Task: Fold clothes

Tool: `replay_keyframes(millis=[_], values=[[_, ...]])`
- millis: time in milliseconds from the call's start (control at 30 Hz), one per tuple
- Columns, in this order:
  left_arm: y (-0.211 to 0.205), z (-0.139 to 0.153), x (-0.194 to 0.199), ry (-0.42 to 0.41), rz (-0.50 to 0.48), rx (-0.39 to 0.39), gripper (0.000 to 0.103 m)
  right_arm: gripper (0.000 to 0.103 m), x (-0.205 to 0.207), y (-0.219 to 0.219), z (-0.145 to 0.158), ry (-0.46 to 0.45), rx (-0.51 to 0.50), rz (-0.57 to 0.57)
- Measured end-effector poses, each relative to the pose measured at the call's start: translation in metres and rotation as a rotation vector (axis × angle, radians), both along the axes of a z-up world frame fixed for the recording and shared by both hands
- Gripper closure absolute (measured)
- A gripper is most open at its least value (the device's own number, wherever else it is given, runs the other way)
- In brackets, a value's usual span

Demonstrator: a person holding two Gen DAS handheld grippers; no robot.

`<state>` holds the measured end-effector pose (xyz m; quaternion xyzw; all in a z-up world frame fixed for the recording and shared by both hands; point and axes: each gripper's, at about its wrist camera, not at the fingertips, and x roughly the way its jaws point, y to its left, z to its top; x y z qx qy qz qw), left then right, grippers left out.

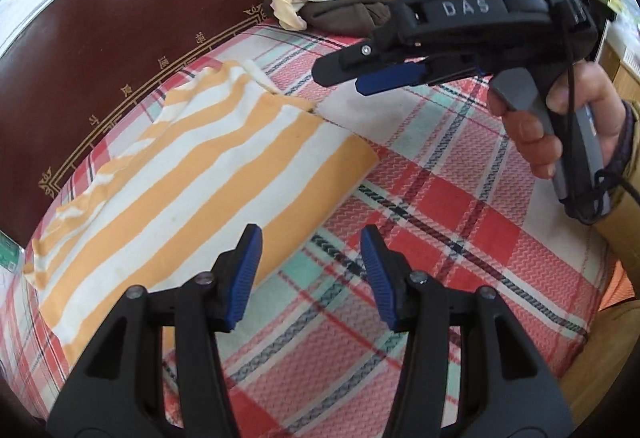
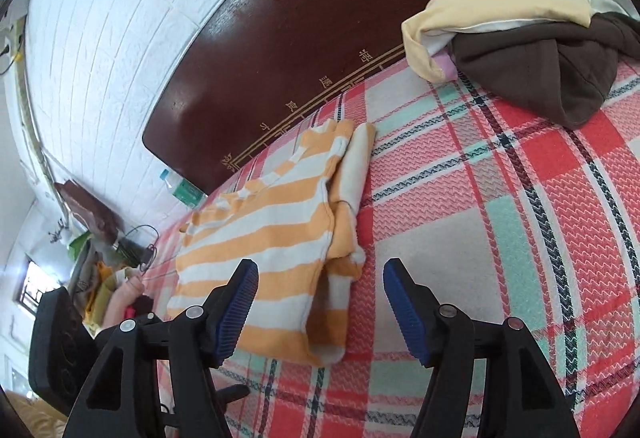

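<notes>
Left wrist view: left gripper (image 1: 311,270) and right gripper (image 2: 320,302) hover wide open, empty, over the part-folded striped shirt (image 1: 192,174); next, pinching an edge.

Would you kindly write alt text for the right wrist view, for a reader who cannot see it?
An orange-and-white striped shirt lies partly folded on a red plaid blanket, just beyond the right gripper, whose blue-padded jaws are open and empty. A pile of cream and brown clothes sits farther back, by the dark wooden headboard.

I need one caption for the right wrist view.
Open right hand-held gripper above folded orange-striped shirt on plaid blanket.
</notes>
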<state>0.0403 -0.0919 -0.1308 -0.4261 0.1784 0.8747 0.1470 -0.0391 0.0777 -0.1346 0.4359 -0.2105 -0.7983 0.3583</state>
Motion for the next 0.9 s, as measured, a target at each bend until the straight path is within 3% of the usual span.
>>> replay_keyframes(millis=[200, 600, 900], values=[[0.017, -0.012, -0.014, -0.002, -0.003, -0.074, 0.05, 0.036, -0.005, 0.011, -0.01, -0.004, -0.064, -0.015], [0.032, -0.026, -0.027, 0.002, -0.048, -0.148, 0.049, 0.032, -0.011, 0.02, -0.023, -0.03, -0.155, -0.007], [0.038, -0.028, -0.018, 0.042, -0.122, -0.192, 0.039, 0.031, -0.011, 0.021, -0.026, -0.03, -0.182, 0.0]])
